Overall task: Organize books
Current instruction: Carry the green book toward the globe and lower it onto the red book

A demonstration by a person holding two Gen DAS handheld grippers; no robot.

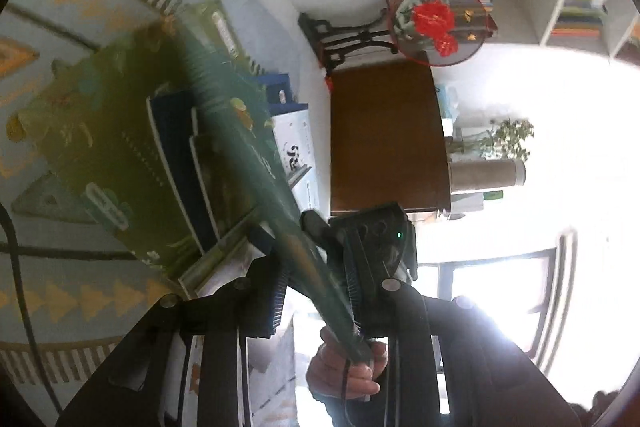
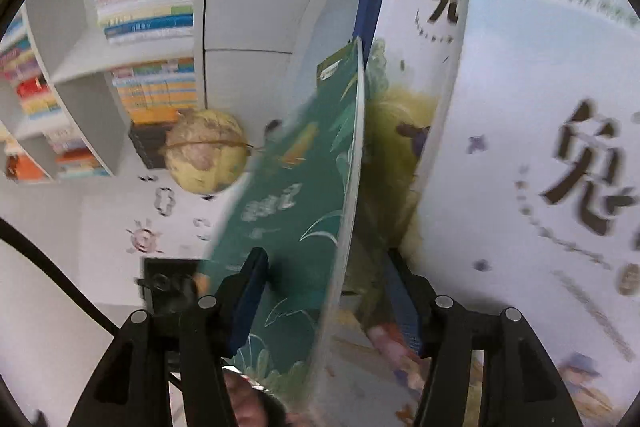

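The left gripper is clamped on the edge of a green book, which slants away from it over other books. The right gripper straddles the same green book — jaws apart, not pressing it — beside pale-covered books.

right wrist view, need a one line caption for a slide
Green book standing edge-on between the open fingers of the right gripper, pale picture books beside it.
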